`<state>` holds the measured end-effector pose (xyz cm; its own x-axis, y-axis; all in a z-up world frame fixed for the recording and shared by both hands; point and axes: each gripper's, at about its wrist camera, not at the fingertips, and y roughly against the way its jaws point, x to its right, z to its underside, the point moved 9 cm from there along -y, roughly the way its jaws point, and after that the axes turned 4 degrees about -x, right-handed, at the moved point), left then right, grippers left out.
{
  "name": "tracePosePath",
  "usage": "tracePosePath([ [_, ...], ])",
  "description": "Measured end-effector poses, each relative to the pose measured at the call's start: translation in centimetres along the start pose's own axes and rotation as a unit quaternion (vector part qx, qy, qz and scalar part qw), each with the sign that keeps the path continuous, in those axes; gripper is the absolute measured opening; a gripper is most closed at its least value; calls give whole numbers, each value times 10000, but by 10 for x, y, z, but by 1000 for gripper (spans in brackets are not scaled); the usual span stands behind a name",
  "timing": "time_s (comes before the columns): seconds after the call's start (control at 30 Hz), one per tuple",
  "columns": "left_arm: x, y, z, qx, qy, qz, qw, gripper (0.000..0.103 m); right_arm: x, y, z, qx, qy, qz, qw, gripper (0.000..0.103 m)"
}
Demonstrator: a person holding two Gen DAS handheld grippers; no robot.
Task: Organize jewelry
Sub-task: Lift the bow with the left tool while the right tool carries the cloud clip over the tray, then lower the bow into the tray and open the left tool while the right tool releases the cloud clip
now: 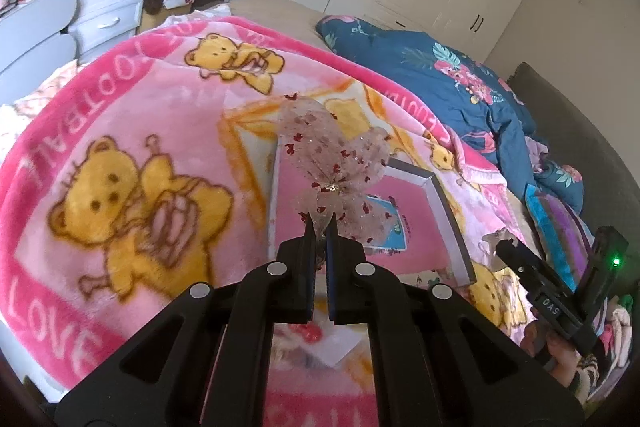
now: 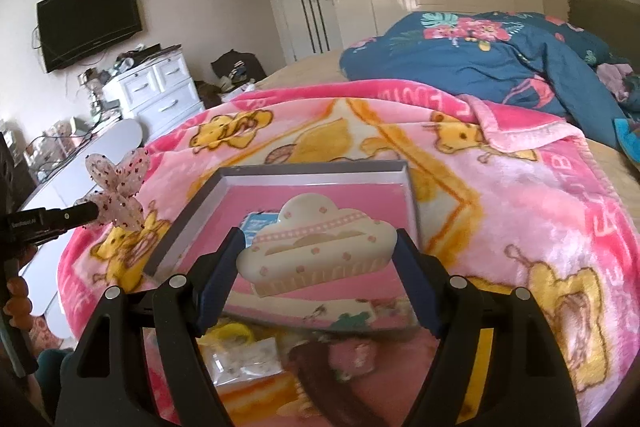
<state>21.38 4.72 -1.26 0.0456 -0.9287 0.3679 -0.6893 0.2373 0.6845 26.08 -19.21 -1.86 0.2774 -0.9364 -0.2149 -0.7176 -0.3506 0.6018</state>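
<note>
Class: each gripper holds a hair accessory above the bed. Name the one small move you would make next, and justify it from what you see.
Probably lower the right gripper and release the cream cloud-shaped hair claw into the grey-rimmed box. The claw hangs clamped between the fingers right in front of the box, whose pink floor looks mostly bare. The left gripper holds the glittery bow off to the side.

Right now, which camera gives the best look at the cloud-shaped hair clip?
The right wrist view: the cloud-shaped hair clip sits centered and sharp, held in the right gripper above the tray. The left wrist view shows only a small pale sliver of it at that gripper's tip, far right.
</note>
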Motion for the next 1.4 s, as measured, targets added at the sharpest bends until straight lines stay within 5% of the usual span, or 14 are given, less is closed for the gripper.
tracePosePath([
  [0.53, 14, -69, 7, -450, -74, -84, 9989, 1, 20, -25, -1, -105, -88, 209, 9997, 74],
  [0.67, 13, -81, 15, -592, -75, -158, 9981, 10, 21, -37, 3, -213, -85, 253, 9994, 74],
  [0.8, 10, -82, 19, -593, -107, -259, 9978, 32, 23, -55, 11, -403, -64, 324, 9986, 74],
  [1.03, 0, -67, 21, -508, -69, -372, 9980, 45, 28, -86, 31, -909, -28, 504, 9946, 74],
  [1.4, -13, -35, 20, -283, 118, -454, 9985, 58, 30, -85, 42, -1029, -17, 607, 9928, 81],
])
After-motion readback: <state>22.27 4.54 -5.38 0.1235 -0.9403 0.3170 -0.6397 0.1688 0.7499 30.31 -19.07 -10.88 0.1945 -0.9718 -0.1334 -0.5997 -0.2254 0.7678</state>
